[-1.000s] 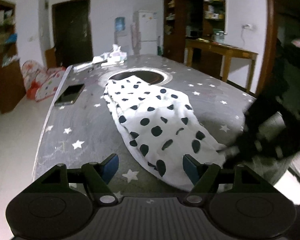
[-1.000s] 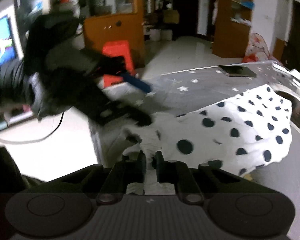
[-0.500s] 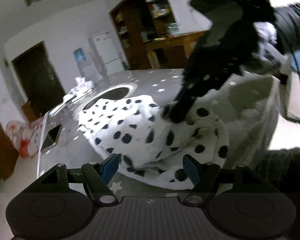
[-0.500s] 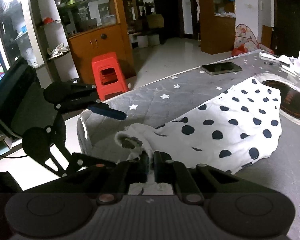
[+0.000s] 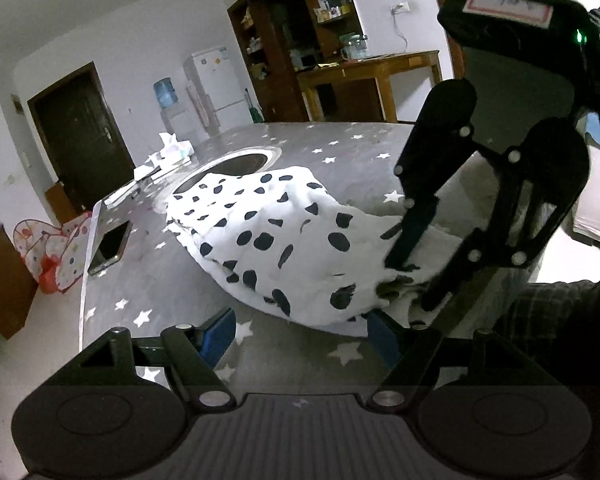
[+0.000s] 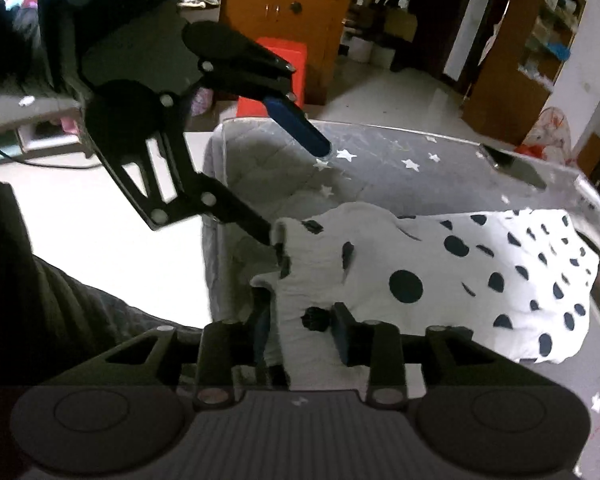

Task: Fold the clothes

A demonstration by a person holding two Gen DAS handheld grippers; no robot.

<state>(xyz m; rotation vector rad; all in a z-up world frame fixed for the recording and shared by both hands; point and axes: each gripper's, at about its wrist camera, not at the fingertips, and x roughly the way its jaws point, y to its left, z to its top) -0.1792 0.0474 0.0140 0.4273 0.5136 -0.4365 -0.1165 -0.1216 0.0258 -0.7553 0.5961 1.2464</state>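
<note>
A white garment with black dots (image 5: 280, 236) lies lengthwise on the grey star-printed table (image 5: 160, 280). In the left wrist view my left gripper (image 5: 300, 332) stands open, its blue pads on either side of the garment's near hem. The right gripper (image 5: 416, 272) comes down on the garment's right end. In the right wrist view the right gripper (image 6: 302, 324) has its jaws opening, with the bunched edge of the garment (image 6: 380, 264) lying loose between them. The left gripper (image 6: 298, 192) is open there, its lower finger at the garment's corner.
A phone (image 5: 110, 246) lies near the table's left edge, and a round recess (image 5: 236, 164) sits beyond the garment with tissues (image 5: 172, 150) behind it. A red stool (image 6: 276, 76) stands on the floor past the table's end. A person's dark sleeve fills the right wrist view's lower left.
The right gripper was shut on the garment's edge and its jaws now stand apart around it. Both views have rolled. The left gripper has closed in on the garment's corner.
</note>
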